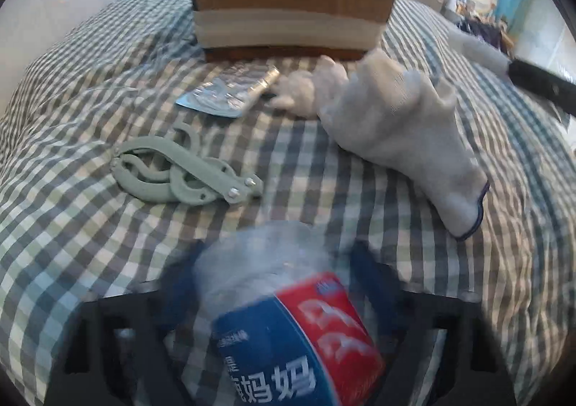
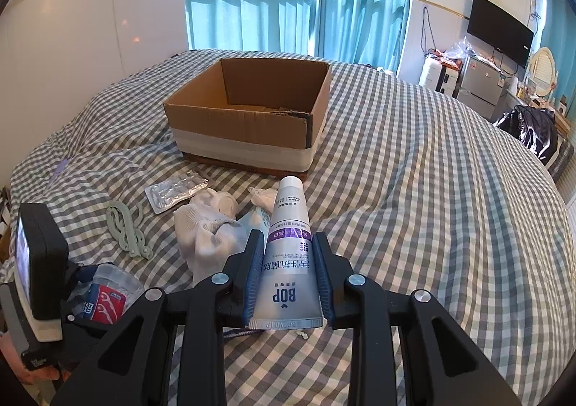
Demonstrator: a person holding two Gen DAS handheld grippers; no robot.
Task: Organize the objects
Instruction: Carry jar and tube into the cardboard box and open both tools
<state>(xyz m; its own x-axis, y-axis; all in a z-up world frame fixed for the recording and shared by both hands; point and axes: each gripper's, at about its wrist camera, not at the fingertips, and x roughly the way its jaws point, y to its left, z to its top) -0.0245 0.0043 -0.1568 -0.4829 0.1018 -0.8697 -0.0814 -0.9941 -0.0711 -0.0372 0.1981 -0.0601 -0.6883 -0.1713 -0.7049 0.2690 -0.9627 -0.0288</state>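
Held, right gripper (image 2: 286,274): we have the toothpaste tube (image 2: 288,255) clamped between narrowed jaws at lower centre, cap pointing away.

Held, left gripper (image 1: 277,283): we grip the floss-pick container (image 1: 288,326) at the bottom of the frame, jaws closed against its sides.

Loose, mid-frame on the checked bedspread (image 2: 432,208): green folding hanger (image 1: 180,172), white glove (image 1: 403,129), blister pack (image 1: 230,89).

Beyond, upper centre: cardboard box (image 2: 252,118), apparently empty. We judge nothing is sorted yet.

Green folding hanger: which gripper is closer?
Left. The left gripper, shut on the floss jar, sits just short of the green folding hanger; the right gripper, holding toothpaste, lies beyond the glove.
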